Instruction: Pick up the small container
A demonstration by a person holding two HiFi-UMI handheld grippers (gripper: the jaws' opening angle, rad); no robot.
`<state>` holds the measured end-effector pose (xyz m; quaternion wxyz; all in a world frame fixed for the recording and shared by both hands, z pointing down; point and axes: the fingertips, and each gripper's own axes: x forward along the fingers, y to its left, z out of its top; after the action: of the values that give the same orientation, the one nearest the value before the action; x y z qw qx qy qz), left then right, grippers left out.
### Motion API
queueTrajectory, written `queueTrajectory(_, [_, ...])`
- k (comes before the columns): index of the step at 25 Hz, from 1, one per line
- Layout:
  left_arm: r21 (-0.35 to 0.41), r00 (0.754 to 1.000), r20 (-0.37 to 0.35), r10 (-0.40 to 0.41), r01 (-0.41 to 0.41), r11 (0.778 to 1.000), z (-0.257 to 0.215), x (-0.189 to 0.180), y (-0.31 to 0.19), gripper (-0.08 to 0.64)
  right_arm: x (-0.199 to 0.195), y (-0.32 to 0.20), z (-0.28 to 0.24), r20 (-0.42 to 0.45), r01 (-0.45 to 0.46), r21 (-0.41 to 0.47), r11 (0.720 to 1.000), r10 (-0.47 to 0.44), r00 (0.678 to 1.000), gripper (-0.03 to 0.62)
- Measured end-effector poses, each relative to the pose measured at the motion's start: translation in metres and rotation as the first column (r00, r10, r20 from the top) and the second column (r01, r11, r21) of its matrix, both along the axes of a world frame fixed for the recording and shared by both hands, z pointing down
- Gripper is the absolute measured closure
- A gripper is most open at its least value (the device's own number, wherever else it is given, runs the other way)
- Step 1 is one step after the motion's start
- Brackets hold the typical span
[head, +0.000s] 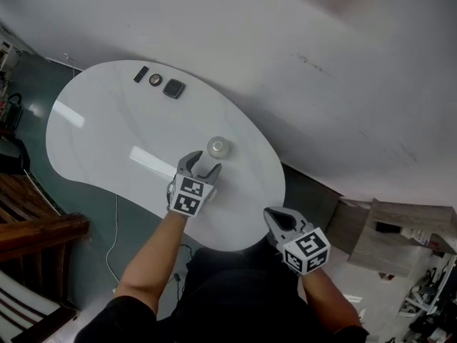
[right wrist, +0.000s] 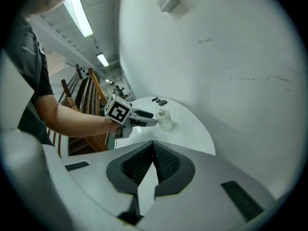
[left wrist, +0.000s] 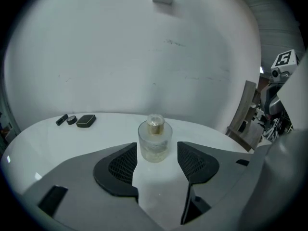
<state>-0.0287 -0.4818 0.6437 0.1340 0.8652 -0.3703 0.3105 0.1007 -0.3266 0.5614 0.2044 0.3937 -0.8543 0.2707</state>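
The small container (head: 218, 147) is a clear glass jar with a gold cap, upright on the white table (head: 107, 141). My left gripper (head: 205, 161) is open just short of it. In the left gripper view the container (left wrist: 154, 141) stands at the mouth of the left gripper (left wrist: 157, 147), with a gap to each pad and no contact. My right gripper (head: 275, 216) hangs off the table's near right edge, away from the jar. In the right gripper view the right gripper (right wrist: 154, 150) has its pads pressed together with nothing in them, and the container (right wrist: 164, 120) shows beyond the left gripper (right wrist: 149, 119).
Three small dark items (head: 156, 80) lie in a row at the table's far end, also seen as dark items (left wrist: 85, 121). A wooden chair (head: 28, 227) stands at the left, wooden furniture (head: 378, 241) at the right. A curved white wall runs behind the table.
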Motion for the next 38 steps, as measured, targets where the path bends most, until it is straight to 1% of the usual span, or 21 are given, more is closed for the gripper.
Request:
queueTrajectory(3, [0.016, 1.000, 0.009, -0.003, 0.003, 1.000, 0.013, 0.007, -0.015, 0.274, 0.008, 0.002, 0.006, -0.003, -0.013, -0.013, 1.000, 0.013, 1.000, 0.597])
queueTrajectory(6, [0.014, 1.000, 0.017, -0.007, 0.007, 1.000, 0.021, 0.017, -0.027, 0.257, 0.016, 0.002, 0.011, -0.006, -0.029, -0.026, 0.999, 0.028, 1.000, 0.597])
queueTrajectory(8, [0.016, 1.000, 0.009, 0.002, -0.002, 1.000, 0.022, 0.026, -0.033, 0.238, 0.021, 0.004, 0.014, -0.010, -0.038, -0.035, 0.999, 0.037, 0.999, 0.597])
queueTrajectory(11, [0.028, 1.000, -0.001, 0.004, -0.004, 1.000, 0.029, 0.036, -0.042, 0.229, 0.031, 0.004, 0.016, -0.018, -0.054, -0.041, 0.998, 0.053, 0.998, 0.597])
queueTrajectory(15, [0.021, 1.000, 0.010, -0.006, 0.005, 1.000, 0.037, 0.042, -0.052, 0.225, 0.043, 0.007, 0.021, -0.024, -0.070, -0.059, 0.996, 0.069, 0.997, 0.597])
queueTrajectory(19, [0.034, 1.000, 0.021, 0.005, -0.006, 0.999, 0.040, 0.049, -0.058, 0.222, 0.051, 0.007, 0.025, -0.027, -0.079, -0.069, 0.994, 0.077, 0.997, 0.597])
queueTrajectory(22, [0.028, 1.000, 0.027, 0.007, -0.007, 1.000, 0.045, 0.050, -0.059, 0.221, 0.056, 0.005, 0.025, -0.026, -0.084, -0.069, 0.994, 0.082, 0.996, 0.597])
queueTrajectory(31, [0.065, 1.000, 0.013, 0.006, -0.007, 0.998, 0.043, 0.055, -0.068, 0.221, 0.060, 0.001, 0.028, -0.027, -0.085, -0.076, 0.993, 0.083, 0.996, 0.597])
queueTrajectory(34, [0.051, 1.000, 0.029, 0.012, -0.014, 0.999, 0.044, 0.055, -0.068, 0.218, 0.060, 0.002, 0.027, -0.029, -0.087, -0.074, 0.994, 0.085, 0.996, 0.597])
queueTrajectory(38, [0.006, 0.997, 0.064, 0.029, -0.030, 1.000, 0.046, 0.053, -0.068, 0.218, 0.060, 0.003, 0.021, -0.032, -0.089, -0.057, 0.994, 0.087, 0.996, 0.597])
